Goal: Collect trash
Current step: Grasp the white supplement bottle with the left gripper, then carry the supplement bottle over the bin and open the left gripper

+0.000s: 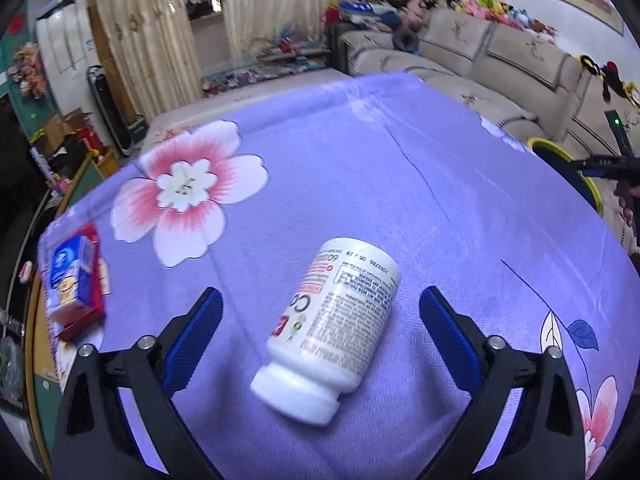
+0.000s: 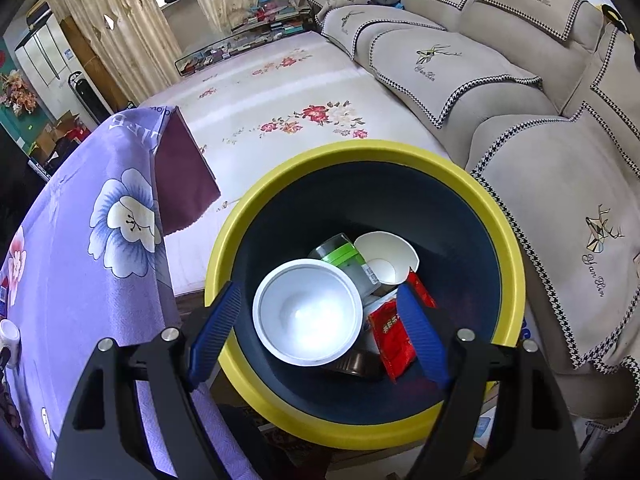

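A white pill bottle (image 1: 330,330) lies on its side on the purple flowered tablecloth (image 1: 360,184), cap toward me. My left gripper (image 1: 320,308) is open, its blue pads standing either side of the bottle without touching it. My right gripper (image 2: 318,302) hangs open over a dark bin with a yellow rim (image 2: 508,240), nothing between its pads. Inside the bin lie a white bowl (image 2: 308,314), a paper cup (image 2: 386,258), a green-labelled clear bottle (image 2: 344,258) and a red wrapper (image 2: 390,334). The right gripper also shows at the far right of the left wrist view, as a dark shape (image 1: 616,168).
A blue and red box (image 1: 74,280) lies at the table's left edge. A beige sofa (image 2: 520,100) stands right of the bin, and a floral mat (image 2: 280,104) covers the floor behind it. The tablecloth hangs down left of the bin (image 2: 120,220).
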Motion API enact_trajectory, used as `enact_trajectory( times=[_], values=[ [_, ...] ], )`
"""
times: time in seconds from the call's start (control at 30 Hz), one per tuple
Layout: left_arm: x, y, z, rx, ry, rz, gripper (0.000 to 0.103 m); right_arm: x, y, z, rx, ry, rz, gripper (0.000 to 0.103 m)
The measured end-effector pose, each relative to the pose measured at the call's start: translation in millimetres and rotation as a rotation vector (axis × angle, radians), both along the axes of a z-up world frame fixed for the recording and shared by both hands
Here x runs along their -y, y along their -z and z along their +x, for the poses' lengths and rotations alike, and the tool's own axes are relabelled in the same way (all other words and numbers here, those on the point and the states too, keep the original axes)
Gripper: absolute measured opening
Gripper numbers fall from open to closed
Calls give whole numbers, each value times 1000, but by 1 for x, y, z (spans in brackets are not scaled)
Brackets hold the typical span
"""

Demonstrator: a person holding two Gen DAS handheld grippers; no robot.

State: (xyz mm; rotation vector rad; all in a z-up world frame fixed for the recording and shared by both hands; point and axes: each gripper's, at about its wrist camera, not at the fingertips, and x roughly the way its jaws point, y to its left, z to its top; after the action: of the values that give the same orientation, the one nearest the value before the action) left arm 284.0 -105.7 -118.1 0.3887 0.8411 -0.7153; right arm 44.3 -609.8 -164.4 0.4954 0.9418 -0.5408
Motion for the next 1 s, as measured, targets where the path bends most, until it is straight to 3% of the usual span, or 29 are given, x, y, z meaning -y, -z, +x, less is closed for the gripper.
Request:
enact_trajectory(
  times=[0.13, 0.3, 0.67, 1.0],
  values=[
    [5, 7, 6, -46, 33, 20, 73, -1, 1, 0, -4, -4, -1, 76],
    [8, 12, 4, -62, 58, 36, 60, -1, 4, 0, -6, -8, 5, 76],
    [19, -8, -32, -8, 41, 18, 52, -9, 5, -4, 9, -24, 13, 76],
    [75, -62, -85, 63, 150, -86, 51, -18, -13, -18, 58, -46, -6, 76]
  ],
)
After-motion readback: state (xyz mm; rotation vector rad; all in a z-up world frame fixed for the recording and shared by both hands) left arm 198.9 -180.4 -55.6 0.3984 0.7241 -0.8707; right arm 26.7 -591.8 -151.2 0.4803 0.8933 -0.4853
